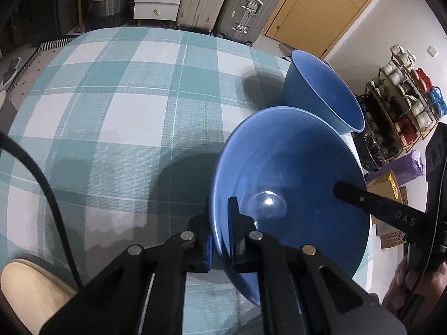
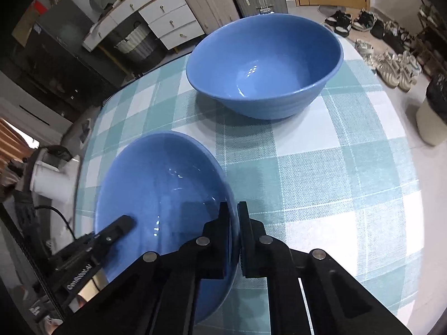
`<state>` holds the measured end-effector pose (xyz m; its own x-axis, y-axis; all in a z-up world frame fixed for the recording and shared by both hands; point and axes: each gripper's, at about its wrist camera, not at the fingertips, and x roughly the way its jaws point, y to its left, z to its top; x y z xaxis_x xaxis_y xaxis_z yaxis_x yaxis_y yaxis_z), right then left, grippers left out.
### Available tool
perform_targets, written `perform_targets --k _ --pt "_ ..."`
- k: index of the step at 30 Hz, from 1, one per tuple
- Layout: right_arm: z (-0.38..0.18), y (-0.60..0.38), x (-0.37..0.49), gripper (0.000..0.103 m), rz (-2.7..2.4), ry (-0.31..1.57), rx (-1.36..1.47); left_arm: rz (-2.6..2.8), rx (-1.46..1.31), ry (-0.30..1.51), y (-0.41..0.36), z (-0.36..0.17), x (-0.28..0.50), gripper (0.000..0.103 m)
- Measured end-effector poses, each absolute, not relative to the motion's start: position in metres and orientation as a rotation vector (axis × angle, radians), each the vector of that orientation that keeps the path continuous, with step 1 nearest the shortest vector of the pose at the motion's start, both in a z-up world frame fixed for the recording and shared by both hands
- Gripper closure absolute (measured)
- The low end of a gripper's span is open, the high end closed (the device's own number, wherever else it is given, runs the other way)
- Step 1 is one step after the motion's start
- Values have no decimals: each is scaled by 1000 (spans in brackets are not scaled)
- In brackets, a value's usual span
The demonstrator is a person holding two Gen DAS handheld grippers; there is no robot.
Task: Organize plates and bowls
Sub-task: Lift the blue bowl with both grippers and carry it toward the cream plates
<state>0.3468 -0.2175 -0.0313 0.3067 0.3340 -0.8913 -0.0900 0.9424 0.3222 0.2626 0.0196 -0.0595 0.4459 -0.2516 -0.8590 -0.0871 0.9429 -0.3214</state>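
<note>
Grippers pinch one blue bowl from opposite sides: the left gripper (image 1: 220, 223) clamps its left rim at lower centre, the near bowl (image 1: 293, 173) fills the lower right, and the right gripper (image 2: 234, 229) clamps its right rim. A second bowl (image 2: 265, 64) sits upper centre on the checked tablecloth (image 2: 335, 167).

two blue bowls (image 2: 262, 67) (image 2: 164, 195), two grippers (image 1: 220, 237) (image 2: 234, 240), one table (image 2: 335, 181).

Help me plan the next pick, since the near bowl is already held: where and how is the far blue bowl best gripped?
Grip the far blue bowl by its thin rim, coming from above with one tong finger inside and one outside. It stands upright and empty on the checked tablecloth, and its wall is likely too wide to span.
</note>
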Motion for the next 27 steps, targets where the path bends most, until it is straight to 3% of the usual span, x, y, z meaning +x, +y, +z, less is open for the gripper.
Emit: perform_targets --k 13,27 --pt "-20 -220 340 98 304 1196 246 -88 -282 1066 13 -45 254 98" --pt "29 -238 297 98 308 1173 280 -112 -223 952 -3 9 212 98"
